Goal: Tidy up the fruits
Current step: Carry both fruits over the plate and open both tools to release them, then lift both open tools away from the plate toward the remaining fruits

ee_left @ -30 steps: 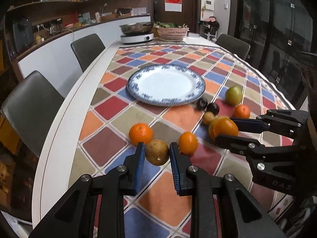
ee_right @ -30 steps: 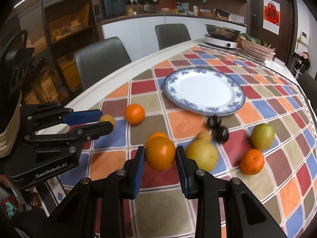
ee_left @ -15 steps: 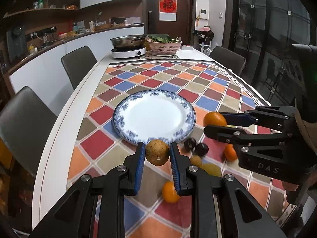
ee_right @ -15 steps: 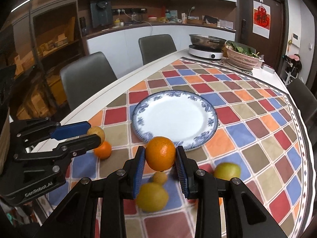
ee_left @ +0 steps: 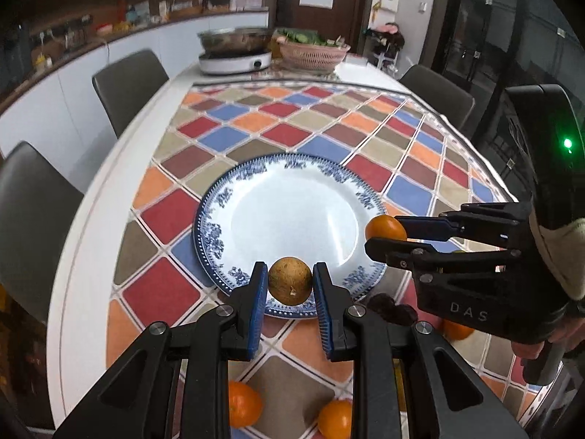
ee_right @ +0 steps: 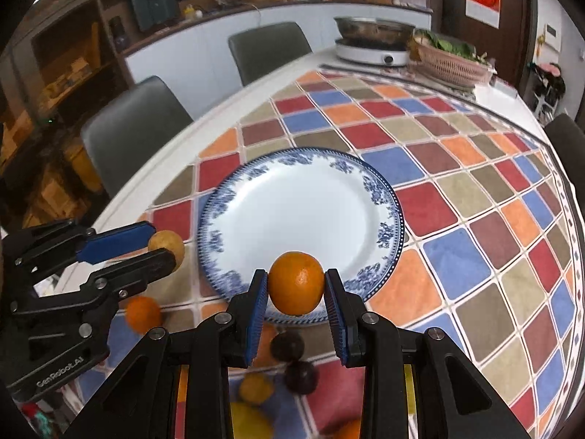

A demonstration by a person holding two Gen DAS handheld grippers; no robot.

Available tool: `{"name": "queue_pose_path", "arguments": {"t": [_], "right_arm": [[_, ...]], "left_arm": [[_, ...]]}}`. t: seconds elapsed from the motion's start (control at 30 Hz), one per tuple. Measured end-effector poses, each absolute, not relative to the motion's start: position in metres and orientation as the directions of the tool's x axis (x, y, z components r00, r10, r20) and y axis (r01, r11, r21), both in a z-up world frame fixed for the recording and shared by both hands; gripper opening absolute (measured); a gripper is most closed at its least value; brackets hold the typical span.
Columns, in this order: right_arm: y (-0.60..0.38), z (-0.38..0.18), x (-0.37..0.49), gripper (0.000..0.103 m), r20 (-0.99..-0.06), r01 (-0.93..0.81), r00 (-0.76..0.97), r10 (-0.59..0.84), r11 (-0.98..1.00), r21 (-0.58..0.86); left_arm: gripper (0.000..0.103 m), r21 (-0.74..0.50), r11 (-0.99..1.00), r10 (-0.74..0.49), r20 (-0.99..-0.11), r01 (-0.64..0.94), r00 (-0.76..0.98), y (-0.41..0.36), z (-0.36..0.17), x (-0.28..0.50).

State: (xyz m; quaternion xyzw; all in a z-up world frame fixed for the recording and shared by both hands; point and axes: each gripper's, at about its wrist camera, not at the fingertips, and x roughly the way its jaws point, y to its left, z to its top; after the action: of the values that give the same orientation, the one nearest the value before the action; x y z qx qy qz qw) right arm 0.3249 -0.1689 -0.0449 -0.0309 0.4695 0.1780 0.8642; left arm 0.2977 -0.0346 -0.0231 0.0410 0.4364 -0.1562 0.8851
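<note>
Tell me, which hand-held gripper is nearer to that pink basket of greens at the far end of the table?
Right, though only slightly. The right hand-held gripper, holding the orange, is beside the plate's right edge; the left hand-held gripper sits at the near rim, farther from the basket.

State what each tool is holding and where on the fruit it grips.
The left tool clamps a round brownish-tan fruit by its two opposite sides. The right tool clamps a round orange the same way, across its middle.

Table [ee_left: 84,241]: checkered cloth [ee_left: 256,120], plate [ee_left: 219,219], loose oranges [ee_left: 243,404], basket [ee_left: 310,55].
</note>
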Motion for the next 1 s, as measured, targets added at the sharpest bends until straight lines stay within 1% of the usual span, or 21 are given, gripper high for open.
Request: {"name": "queue_pose_path", "arguments": {"t": [0.13, 0.27, 0.5, 0.53, 0.6, 0.63, 0.67, 0.7, 0.83, 1.0], "right_arm": [[-0.169, -0.059, 0.337, 0.032, -0.854, -0.321, 0.449, 0.263, 0.939, 0.121], [-0.169, -0.068, 0.341, 0.032, -0.865, -0.318, 0.431, 0.257, 0.940, 0.121], [-0.167, -0.073, 0.344, 0.032, -0.870, -0.316, 0.423, 0.253, 0.941, 0.120], [-0.168, -0.073, 0.345, 0.032, -0.868, -0.315, 0.429, 0.251, 0.942, 0.117], [-0.168, -0.070, 0.344, 0.034, -0.864, -0.307, 0.438, 0.249, 0.945, 0.116], [-0.169, -0.069, 0.344, 0.034, -0.861, -0.303, 0.442, 0.251, 0.945, 0.120], [-0.170, -0.067, 0.343, 0.040, -0.860, -0.298, 0.445, 0.248, 0.947, 0.119], [-0.171, -0.064, 0.341, 0.041, -0.857, -0.290, 0.454, 0.244, 0.950, 0.117], [-0.178, -0.048, 0.324, 0.041, -0.828, -0.276, 0.504, 0.244, 0.955, 0.113], [-0.184, -0.026, 0.291, 0.041, -0.777, -0.273, 0.581, 0.240, 0.958, 0.091]], "left_arm": [[0.026, -0.085, 0.951, -0.238, -0.814, 0.296, 0.530, -0.035, -0.038, 0.312], [0.026, -0.106, 0.954, -0.237, -0.840, 0.280, 0.488, -0.035, -0.053, 0.321], [0.027, -0.098, 0.957, -0.225, -0.844, 0.273, 0.487, -0.035, -0.054, 0.323], [0.028, -0.098, 0.958, -0.224, -0.842, 0.270, 0.490, -0.034, -0.053, 0.322], [0.032, -0.090, 0.962, -0.214, -0.838, 0.259, 0.502, -0.032, -0.049, 0.321], [0.032, -0.083, 0.962, -0.209, -0.836, 0.260, 0.507, -0.032, -0.047, 0.319], [0.033, -0.078, 0.962, -0.205, -0.835, 0.260, 0.511, -0.031, -0.045, 0.317], [0.033, -0.066, 0.964, -0.196, -0.832, 0.258, 0.519, -0.031, -0.042, 0.313], [0.033, -0.046, 0.965, -0.188, -0.805, 0.257, 0.562, -0.030, -0.027, 0.289], [0.038, -0.015, 0.969, -0.171, -0.757, 0.245, 0.631, -0.029, -0.007, 0.254]]}}
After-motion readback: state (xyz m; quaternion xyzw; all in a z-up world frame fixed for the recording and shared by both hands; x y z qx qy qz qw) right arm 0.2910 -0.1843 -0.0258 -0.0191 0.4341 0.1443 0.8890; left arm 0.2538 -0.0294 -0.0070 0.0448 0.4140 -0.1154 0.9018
